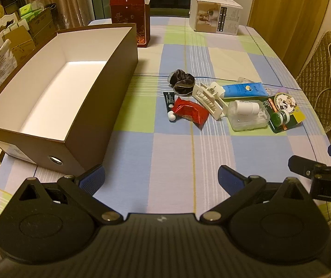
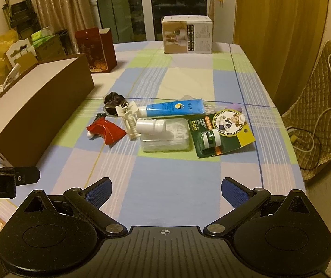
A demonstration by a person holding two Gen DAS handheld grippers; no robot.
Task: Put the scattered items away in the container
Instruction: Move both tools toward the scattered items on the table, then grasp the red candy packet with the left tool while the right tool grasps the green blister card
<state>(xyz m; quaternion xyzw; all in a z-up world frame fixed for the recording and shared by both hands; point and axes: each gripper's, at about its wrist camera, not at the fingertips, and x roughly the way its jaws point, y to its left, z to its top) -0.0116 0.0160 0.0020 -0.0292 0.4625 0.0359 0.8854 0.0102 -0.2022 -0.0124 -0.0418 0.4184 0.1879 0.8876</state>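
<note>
Blue tube [image 2: 174,108] lengthwise across table, cap toward box [image 2: 35,106]

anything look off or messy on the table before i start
Nothing looks spilled or broken. The mess is one heap right of the empty brown box: the white bottle lies tipped over on the clear plastic case, and the white clip leans across the blue tube.

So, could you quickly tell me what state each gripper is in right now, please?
Left gripper: open, holding nothing, above the table.
Right gripper: open, holding nothing, above the table.
</note>
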